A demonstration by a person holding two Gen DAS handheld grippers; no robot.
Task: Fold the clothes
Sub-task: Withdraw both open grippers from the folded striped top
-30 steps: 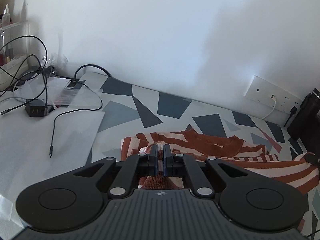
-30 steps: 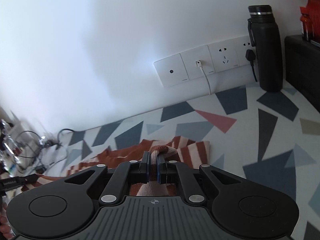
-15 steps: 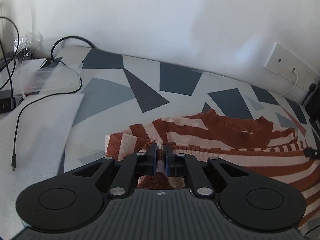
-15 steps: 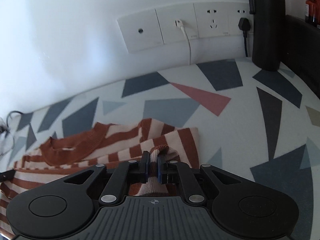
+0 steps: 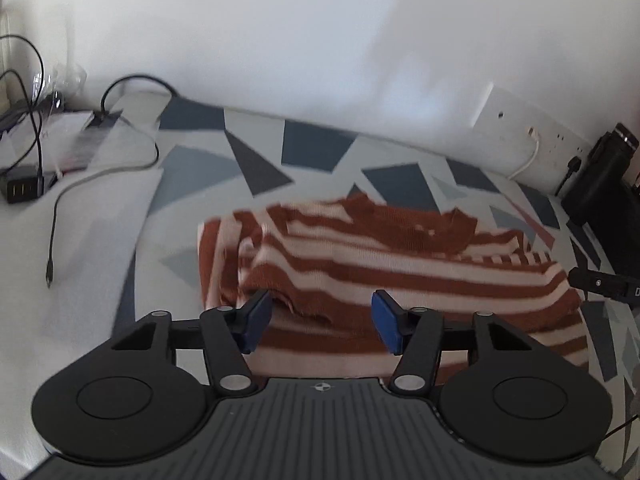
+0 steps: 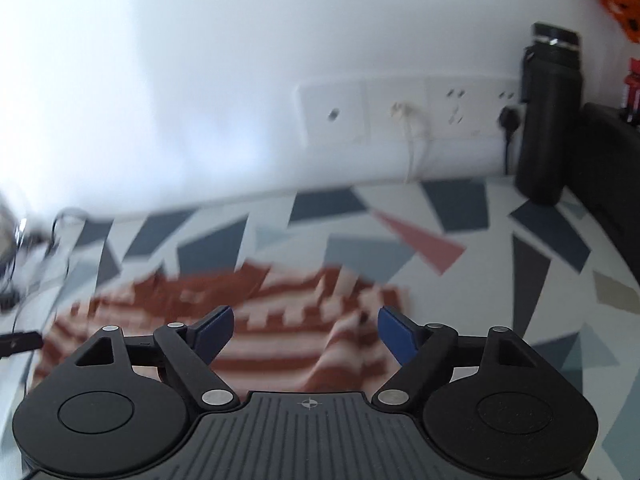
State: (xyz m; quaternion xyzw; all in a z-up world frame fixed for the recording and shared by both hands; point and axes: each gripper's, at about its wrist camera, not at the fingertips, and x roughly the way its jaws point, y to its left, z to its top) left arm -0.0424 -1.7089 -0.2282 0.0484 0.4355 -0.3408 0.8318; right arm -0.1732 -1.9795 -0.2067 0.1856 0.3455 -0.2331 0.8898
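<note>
Striped top lies folded on the patterned tabletop, collar toward 12 o'clock near the wall.

Left gripper jaws spread, nothing pinched; cloth lies just under and between the blue pads. Right gripper jaws spread too, a raised fold of fabric loose between them at 5 o'clock.

Risk, as judged: that raised fold may slump and skew the edges. A pad withdrawing low could snag the knit and drag the layer open.

Versus a second ago: both pairs of jaws were pinching cloth; they have just been opening, and the top now rests released.
</note>
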